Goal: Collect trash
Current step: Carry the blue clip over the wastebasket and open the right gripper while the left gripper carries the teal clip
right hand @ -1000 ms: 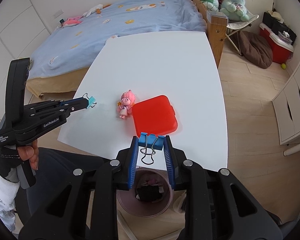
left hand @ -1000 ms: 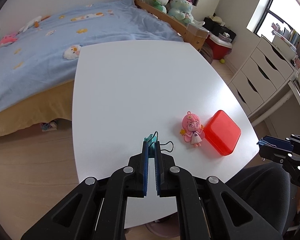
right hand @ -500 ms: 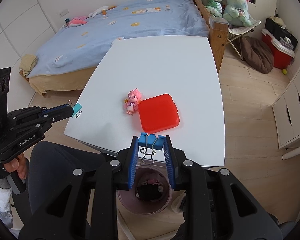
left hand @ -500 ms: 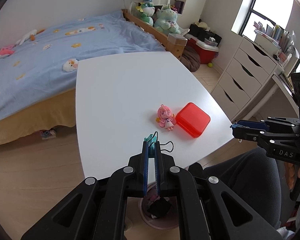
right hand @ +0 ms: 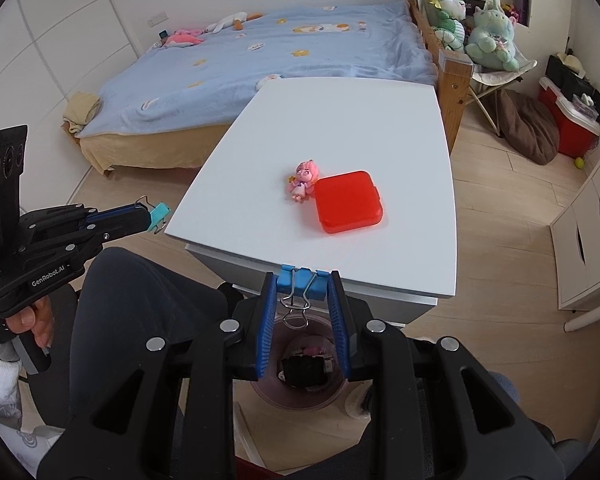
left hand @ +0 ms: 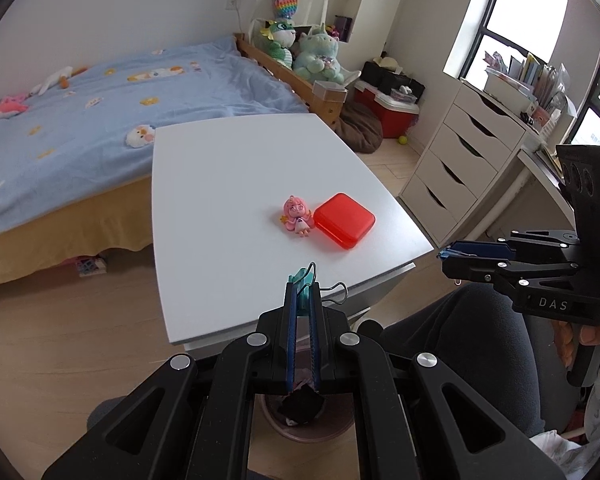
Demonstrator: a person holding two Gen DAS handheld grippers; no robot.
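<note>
My left gripper (left hand: 303, 292) is shut on a teal binder clip (left hand: 302, 278), held off the near edge of the white table (left hand: 228, 168); it also shows in the right wrist view (right hand: 159, 212). My right gripper (right hand: 301, 286) is shut on a blue binder clip (right hand: 300, 280), right above a pink trash bin (right hand: 300, 394) on the floor. The bin (left hand: 300, 426) sits below my left gripper too, with dark trash inside.
A pink-haired doll (right hand: 303, 178) and a red square box (right hand: 348, 200) lie on the table near its front edge. A bed (left hand: 80, 92) stands behind the table, white drawers (left hand: 456, 164) to the right. The person's dark-clothed legs (right hand: 140, 304) are beside the bin.
Both grippers pulled back from the table and rose, each still holding its clip. The bin has come into view under the left gripper and sits more fully under the right one.
</note>
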